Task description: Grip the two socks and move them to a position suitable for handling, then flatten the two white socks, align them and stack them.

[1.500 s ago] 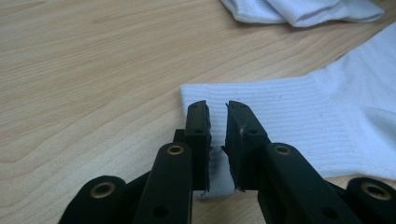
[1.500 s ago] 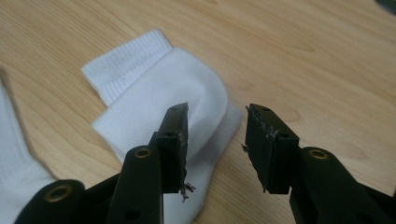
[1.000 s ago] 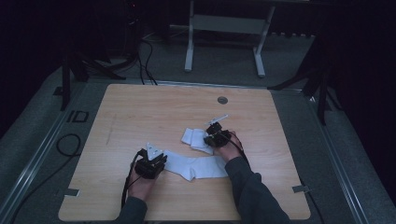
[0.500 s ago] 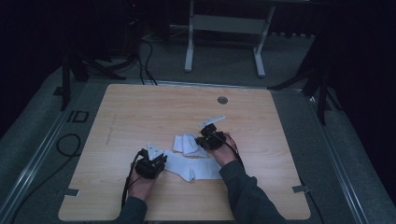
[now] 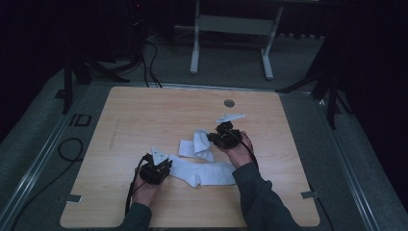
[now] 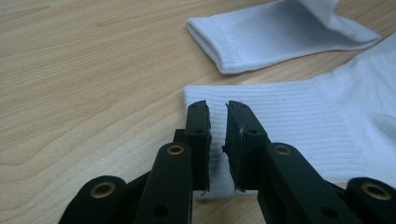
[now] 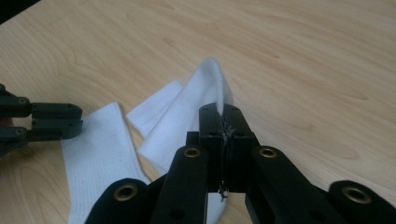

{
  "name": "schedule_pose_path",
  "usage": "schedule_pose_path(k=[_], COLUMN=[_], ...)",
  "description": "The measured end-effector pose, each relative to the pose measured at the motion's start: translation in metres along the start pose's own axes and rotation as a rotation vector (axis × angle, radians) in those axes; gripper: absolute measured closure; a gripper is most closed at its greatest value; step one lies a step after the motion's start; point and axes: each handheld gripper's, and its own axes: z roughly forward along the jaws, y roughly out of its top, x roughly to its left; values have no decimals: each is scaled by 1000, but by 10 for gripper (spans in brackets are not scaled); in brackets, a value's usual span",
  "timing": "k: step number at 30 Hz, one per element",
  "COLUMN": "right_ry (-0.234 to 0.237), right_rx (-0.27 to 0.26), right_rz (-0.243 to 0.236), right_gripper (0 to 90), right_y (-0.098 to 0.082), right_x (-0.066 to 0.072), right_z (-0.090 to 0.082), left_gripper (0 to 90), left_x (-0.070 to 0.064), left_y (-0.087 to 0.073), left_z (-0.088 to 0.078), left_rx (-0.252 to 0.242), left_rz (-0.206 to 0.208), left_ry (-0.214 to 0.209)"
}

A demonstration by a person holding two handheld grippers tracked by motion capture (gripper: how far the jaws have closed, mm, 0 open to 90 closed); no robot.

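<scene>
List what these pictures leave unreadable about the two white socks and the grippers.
- Flat white ribbed sock: its toe end is cut off by the left gripper view's right edge.
- Pinched white sock: the right gripper hides the gripped fold.
- Left gripper: whether its pads press the flat sock's cuff is unclear.

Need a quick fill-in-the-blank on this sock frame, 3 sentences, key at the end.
1. The right hand-held gripper is shut on the lifted white ____.
2. The second sock lies flat on the wooden ____.
3. The left hand-held gripper sits at the ribbed ____ of the second sock, its jaws a narrow gap apart.

Missing words: sock; table; cuff
</scene>
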Motion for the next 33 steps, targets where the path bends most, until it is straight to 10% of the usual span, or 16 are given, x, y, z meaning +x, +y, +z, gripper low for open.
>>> schedule_pose_path(k=[22,33], right_ry=[-53,-96], right_rx=[-34,-2], right_rz=[67,140], right_gripper=[884,883], right_y=[-12,-46], right_x=[-36,-67], right_z=[-27,-36], left_gripper=[788,788], left_x=[0,0], left_y=[0,0], left_z=[0,0], left_rx=[-1,-2], left_rz=[-5,-3], left_ry=[5,2])
